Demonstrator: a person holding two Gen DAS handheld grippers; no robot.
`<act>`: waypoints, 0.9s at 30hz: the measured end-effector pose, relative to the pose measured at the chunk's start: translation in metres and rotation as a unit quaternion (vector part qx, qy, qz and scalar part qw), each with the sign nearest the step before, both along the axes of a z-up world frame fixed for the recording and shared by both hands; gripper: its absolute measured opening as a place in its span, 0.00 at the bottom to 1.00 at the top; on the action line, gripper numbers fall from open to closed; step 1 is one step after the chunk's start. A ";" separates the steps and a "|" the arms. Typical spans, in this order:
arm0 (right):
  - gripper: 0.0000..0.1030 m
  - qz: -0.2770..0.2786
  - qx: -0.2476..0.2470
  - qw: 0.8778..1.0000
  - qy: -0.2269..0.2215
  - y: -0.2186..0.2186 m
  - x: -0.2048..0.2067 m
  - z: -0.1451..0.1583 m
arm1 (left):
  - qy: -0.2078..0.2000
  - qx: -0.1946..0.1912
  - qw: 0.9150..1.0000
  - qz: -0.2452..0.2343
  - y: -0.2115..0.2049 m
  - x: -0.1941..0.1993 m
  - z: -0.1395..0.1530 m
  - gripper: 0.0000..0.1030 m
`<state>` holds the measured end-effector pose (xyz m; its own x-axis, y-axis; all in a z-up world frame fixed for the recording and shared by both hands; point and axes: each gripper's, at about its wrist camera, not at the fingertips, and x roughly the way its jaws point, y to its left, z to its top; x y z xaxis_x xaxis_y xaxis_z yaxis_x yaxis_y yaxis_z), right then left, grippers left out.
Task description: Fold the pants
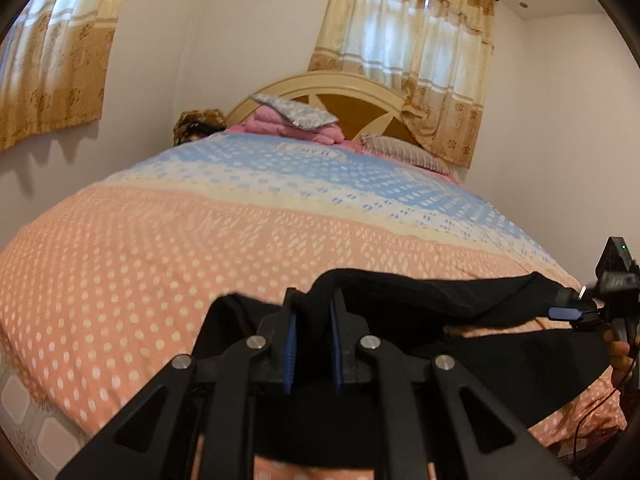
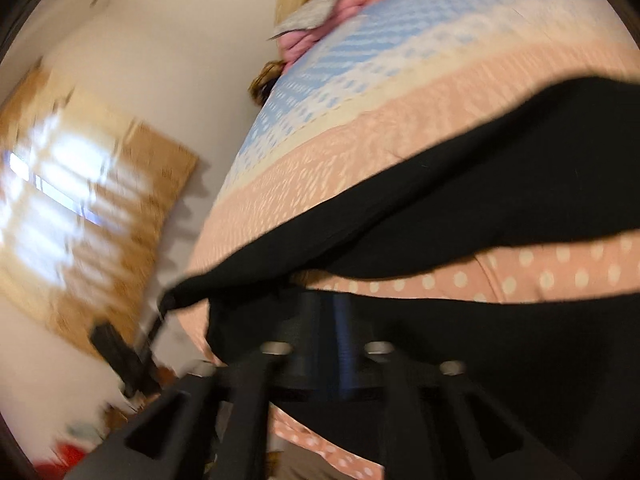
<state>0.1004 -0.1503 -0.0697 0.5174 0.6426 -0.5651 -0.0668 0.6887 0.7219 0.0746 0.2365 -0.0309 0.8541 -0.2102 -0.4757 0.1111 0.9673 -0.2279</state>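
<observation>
The black pants [image 1: 420, 300] hang stretched between my two grippers above the foot of the bed [image 1: 160, 248]. My left gripper [image 1: 312, 312] is shut on one end of the cloth, which bunches between its blue pads [image 1: 291, 344]. My right gripper [image 1: 576, 312] shows at the right edge of the left wrist view, shut on the other end. In the blurred right wrist view the pants [image 2: 460, 200] cross the frame and cover my right gripper [image 2: 338, 320]; the left gripper [image 2: 164, 304] holds their far corner at the left.
The bed has a peach, cream and blue dotted bedspread [image 2: 400, 120]. Pillows and pink bedding [image 1: 296, 120] lie against the cream headboard [image 1: 332, 84]. Curtained windows [image 1: 404, 48] are on the walls. A cable [image 1: 588, 412] hangs by the bed's right edge.
</observation>
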 end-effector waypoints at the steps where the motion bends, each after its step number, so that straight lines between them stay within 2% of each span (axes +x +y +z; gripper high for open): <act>1: 0.78 -0.015 0.026 1.000 -0.001 -0.005 0.002 -0.004 | 0.006 -0.011 1.000 0.004 0.003 -0.002 -0.005 0.15; 2: 0.85 -0.037 0.051 0.998 -0.008 -0.010 0.004 -0.007 | 0.008 -0.022 1.000 0.008 0.006 -0.005 -0.008 0.15; 5: 0.86 -0.058 0.077 0.995 -0.011 -0.016 0.012 -0.008 | 0.018 -0.044 0.999 0.024 0.013 -0.015 -0.022 0.15; 11: 0.83 -0.155 -0.026 0.988 -0.010 -0.029 0.049 -0.008 | 0.019 -0.044 0.998 0.027 0.010 -0.015 -0.024 0.15; 12: 0.75 -0.163 -0.027 0.986 -0.004 -0.032 0.050 -0.011 | 0.016 -0.046 0.998 0.027 0.011 -0.015 -0.023 0.15; 14: 0.70 -0.170 -0.032 0.985 0.018 -0.032 0.066 -0.018 | 0.017 -0.047 0.998 0.028 0.012 -0.013 -0.022 0.15; 15: 0.63 -0.176 -0.037 0.983 0.033 -0.033 0.073 -0.022 | 0.018 -0.047 0.998 0.028 0.013 -0.013 -0.023 0.15; 17: 0.47 -0.183 -0.053 0.981 0.026 -0.031 0.086 -0.021 | 0.020 -0.046 0.998 0.028 0.013 -0.012 -0.022 0.15; 18: 0.21 -0.178 -0.059 0.982 0.024 -0.029 0.088 -0.020 | 0.021 -0.044 0.998 0.027 0.013 -0.011 -0.022 0.15; 19: 0.03 -0.170 -0.061 0.983 0.028 -0.028 0.093 -0.021 | 0.020 -0.042 0.999 0.027 0.014 -0.010 -0.021 0.15; 22: 0.03 -0.160 -0.033 0.986 0.008 -0.033 0.088 -0.017 | 0.016 -0.037 0.999 0.034 0.018 -0.005 -0.013 0.15; 27: 0.03 -0.125 -0.012 0.990 -0.068 -0.033 0.028 0.026 | -0.004 -0.051 0.997 0.049 0.035 -0.003 0.000 0.15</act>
<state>0.1282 -0.1834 -0.0435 0.7311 0.4718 -0.4929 0.0125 0.7131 0.7010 0.0711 0.2711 -0.0306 0.8766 -0.1728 -0.4491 0.0196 0.9454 -0.3255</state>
